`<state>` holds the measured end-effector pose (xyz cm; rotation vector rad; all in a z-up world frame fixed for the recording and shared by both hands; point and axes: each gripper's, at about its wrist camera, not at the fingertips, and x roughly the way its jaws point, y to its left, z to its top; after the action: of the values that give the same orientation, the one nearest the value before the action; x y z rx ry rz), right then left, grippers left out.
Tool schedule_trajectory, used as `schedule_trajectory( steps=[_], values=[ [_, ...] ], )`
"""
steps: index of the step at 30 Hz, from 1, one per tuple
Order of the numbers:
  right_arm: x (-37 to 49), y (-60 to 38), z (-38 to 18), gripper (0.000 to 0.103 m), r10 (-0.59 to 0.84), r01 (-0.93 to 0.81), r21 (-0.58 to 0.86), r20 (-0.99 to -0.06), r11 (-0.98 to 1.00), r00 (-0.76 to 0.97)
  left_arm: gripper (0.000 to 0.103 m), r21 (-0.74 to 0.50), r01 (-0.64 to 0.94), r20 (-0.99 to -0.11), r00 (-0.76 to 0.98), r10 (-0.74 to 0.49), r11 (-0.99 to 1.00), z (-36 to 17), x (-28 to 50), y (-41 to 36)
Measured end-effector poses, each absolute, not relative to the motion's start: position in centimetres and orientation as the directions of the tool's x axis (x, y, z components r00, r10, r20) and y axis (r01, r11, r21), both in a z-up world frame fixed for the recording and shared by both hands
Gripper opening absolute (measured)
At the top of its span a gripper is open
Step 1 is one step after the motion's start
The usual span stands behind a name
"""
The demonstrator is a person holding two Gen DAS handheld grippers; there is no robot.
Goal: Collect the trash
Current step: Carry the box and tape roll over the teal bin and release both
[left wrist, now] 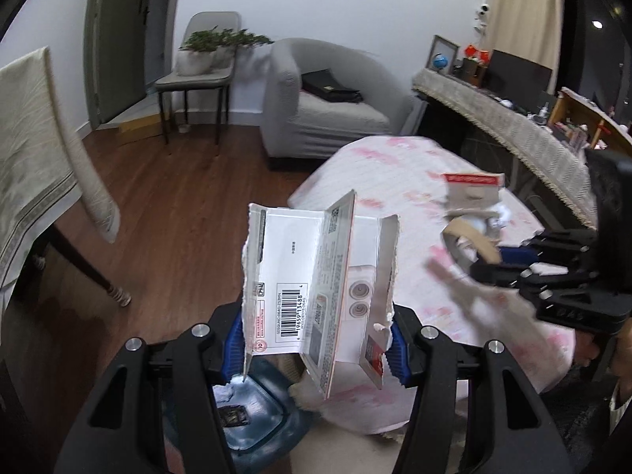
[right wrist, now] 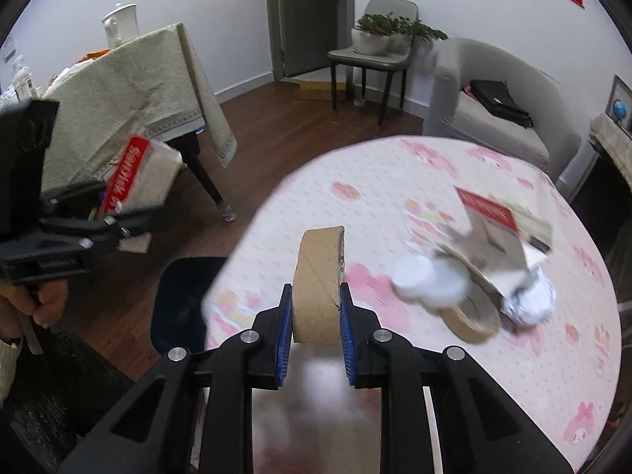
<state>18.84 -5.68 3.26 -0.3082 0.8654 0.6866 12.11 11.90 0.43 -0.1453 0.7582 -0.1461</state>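
Observation:
My left gripper (left wrist: 316,339) is shut on a torn white cardboard package (left wrist: 316,276) with a barcode, held above a dark blue trash bin (left wrist: 252,414) beside the round table. In the right wrist view the same package (right wrist: 130,181) shows red-and-white at the left, over the bin (right wrist: 181,304). My right gripper (right wrist: 316,312) is shut on a brown cardboard tape roll (right wrist: 320,276), held upright over the pink table (right wrist: 355,205). On the table lie a torn box with a red stripe (right wrist: 493,229), a tape ring (right wrist: 470,316), white scraps (right wrist: 426,280) and a foil ball (right wrist: 529,304).
The bin holds some white scraps and a dark item (left wrist: 233,416). A table with a beige cloth (right wrist: 130,94) stands left of the bin. A grey armchair (left wrist: 324,98), a chair with a plant (left wrist: 205,59) and a long sideboard (left wrist: 513,118) stand behind.

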Motion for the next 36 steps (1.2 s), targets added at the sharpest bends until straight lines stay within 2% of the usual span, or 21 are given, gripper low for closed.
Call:
schedule_trajectory(
  steps=[11,26,31,36],
  values=[
    [18.3,-0.4,3.3,0.022,0.491,-0.716,0.056,-0.764,0.696,0.418,0.060,-0.155,-0.029,-0.776,0.622,-0.104,0.987,-5.8,11.6,17.3],
    [17.4,6.9,1.3,0.022,0.534,-0.774,0.101,-0.779,0.625,0.329,0.062,-0.155,-0.066,-0.884,0.455,-0.108,0.986,-13.2,10.3,20.7],
    [17.4,8.8,0.0,0.022,0.521,-0.781,0.107,-0.799,0.615,0.300,0.079,-0.167,-0.069,-0.886,0.449,-0.119,0.984,-13.8,9.8,21.1],
    [17.5,9.9,-1.5,0.022,0.500,-0.781,0.111,-0.821,0.614,0.276,0.082,-0.167,-0.076,-0.877,0.467,-0.112,0.983,-13.3,9.0,21.7]
  ],
)
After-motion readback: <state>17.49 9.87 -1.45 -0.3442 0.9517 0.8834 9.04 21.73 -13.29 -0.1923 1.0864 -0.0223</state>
